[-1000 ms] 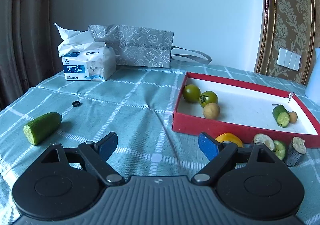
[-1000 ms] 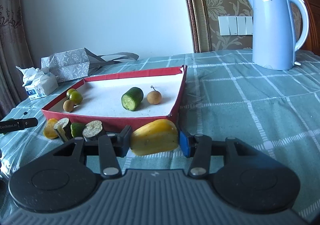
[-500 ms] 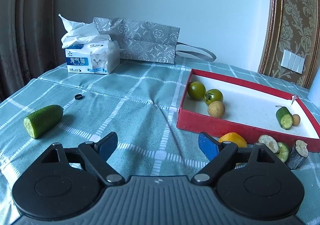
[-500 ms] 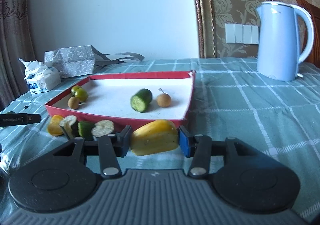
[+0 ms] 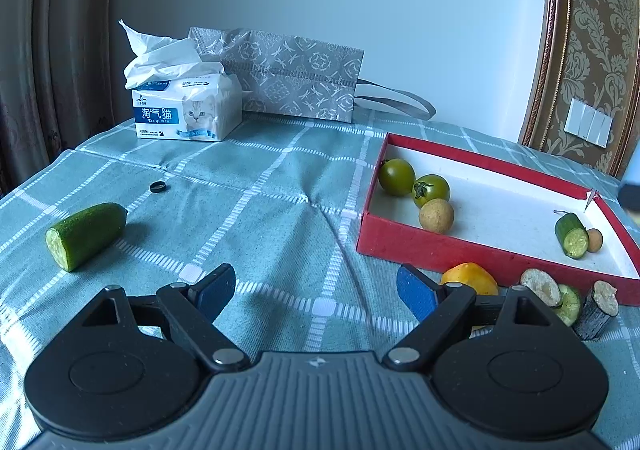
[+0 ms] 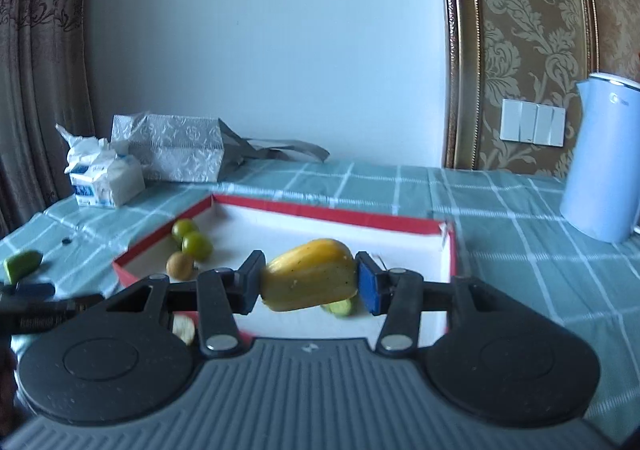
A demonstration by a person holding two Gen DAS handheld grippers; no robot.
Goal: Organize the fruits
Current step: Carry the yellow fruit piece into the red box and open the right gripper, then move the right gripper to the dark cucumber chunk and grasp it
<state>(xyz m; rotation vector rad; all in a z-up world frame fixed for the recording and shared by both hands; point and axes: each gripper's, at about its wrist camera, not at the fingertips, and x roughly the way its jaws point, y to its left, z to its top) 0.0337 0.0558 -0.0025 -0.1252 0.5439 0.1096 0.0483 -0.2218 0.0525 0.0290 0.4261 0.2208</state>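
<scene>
1. While its pads press on both ends, the yellow fruit hangs crosswise in the right hand-held gripper, lifted above the red tray.
2. Inside that tray, at its left end, lie two green tomatoes and a small tan fruit; a cucumber piece and another tan fruit sit at the other end.
3. Just outside the tray's near wall lie a second yellow fruit and cut pieces (what kind is unclear).
4. Left hand-held gripper: jaws wide apart, nothing between them, above the checked table.
5. Well to the left lies a cucumber half; farther back stand a tissue pack and grey bag.
</scene>
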